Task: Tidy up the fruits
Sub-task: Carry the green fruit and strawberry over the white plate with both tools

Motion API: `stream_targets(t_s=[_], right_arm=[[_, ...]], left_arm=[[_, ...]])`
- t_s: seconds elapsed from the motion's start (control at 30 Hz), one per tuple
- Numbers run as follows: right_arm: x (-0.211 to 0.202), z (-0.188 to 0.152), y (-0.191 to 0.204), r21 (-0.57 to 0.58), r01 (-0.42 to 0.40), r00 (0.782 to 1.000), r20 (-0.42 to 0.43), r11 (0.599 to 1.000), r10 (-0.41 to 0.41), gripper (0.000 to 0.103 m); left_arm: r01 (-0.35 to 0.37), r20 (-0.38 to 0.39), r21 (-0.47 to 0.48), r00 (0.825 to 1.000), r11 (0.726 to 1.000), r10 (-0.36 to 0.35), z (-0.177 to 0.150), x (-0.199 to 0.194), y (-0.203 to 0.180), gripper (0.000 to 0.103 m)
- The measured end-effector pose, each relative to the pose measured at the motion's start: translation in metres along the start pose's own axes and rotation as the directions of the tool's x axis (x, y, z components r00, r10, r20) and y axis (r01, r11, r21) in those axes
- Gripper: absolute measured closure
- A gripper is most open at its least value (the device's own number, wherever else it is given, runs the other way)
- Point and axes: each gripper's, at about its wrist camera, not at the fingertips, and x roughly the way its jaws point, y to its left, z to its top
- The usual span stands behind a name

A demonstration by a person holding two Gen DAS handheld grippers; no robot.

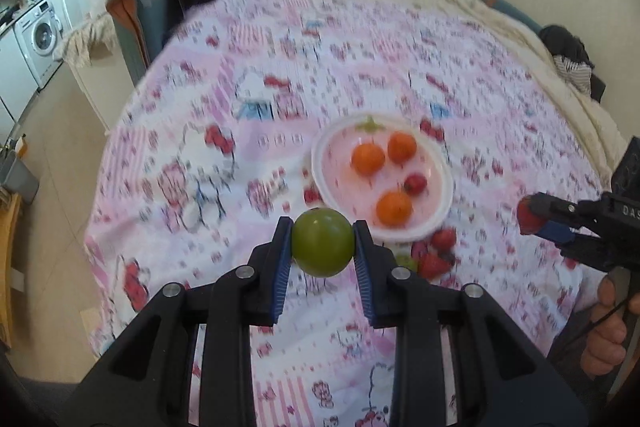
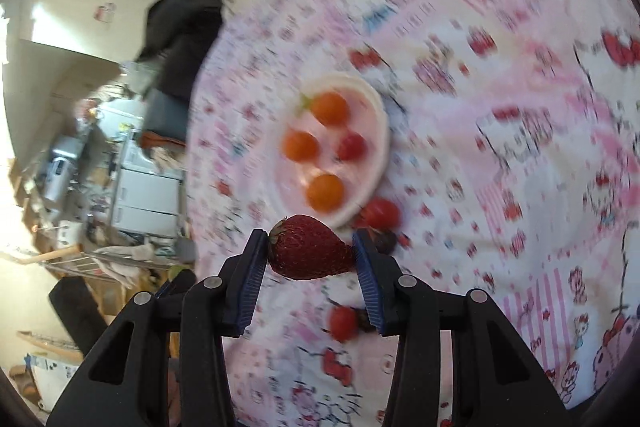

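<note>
Now, from your left wrist view, your left claw (image 1: 323, 243) is clamped on a round green fruit (image 1: 322, 242), lifted above the pink cartoon-print bedspread (image 1: 200, 131). Just beyond it sits the shallow white-rimmed pink plate (image 1: 320, 163), holding three round orange fruits (image 1: 367, 158) and one small red fruit (image 1: 415, 183). Two loose strawberries (image 1: 438, 251) lie on the bedspread beside the plate's near rim. Your right claw (image 1: 532, 217) shows at the right edge, carrying something red.

From your right wrist view, that claw (image 2: 310, 253) pinches a dark red strawberry (image 2: 308, 253), pads on both sides. You appear to be mid-carry with both fruits; next, bring each over the plate, lower it and release gently so nothing rolls.
</note>
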Motion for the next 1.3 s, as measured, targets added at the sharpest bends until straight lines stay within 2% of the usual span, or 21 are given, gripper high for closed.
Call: stream_targets(t_s=[0.1,0.3,0.7,1.03,1.3], right_arm=[[-0.006,0.014,0.012,-0.022,-0.03,0.999,0.021,0.999,0.031,0.057],[0.003,0.046,0.021,-0.054,-0.025,1.0,0.017,0.998,0.026,0.057],[0.066,0.105,0.014,-0.117,0.085,0.996,-0.025,0.99,-0.088,0.057],[0.115,0.109,-0.004,-0.166,0.172,0.976,-0.104,0.971,-0.191,0.057],[0.133,0.1,-0.006,-0.216,0.218,0.96,-0.128,0.952,-0.25,0.057]], left_arm=[[0.009,0.026,-0.01,1.0,1.0,-0.008,0.02,-0.003,0.002,0.077],[-0.025,0.043,0.068,0.999,0.997,0.022,0.049,0.016,-0.008,0.077],[-0.048,-0.023,0.138,0.998,0.989,0.052,0.08,0.096,-0.027,0.077],[-0.051,-0.092,0.166,0.994,0.985,0.067,0.074,0.15,-0.036,0.077],[-0.049,-0.138,0.162,0.988,0.986,0.072,0.063,0.168,-0.035,0.077]])
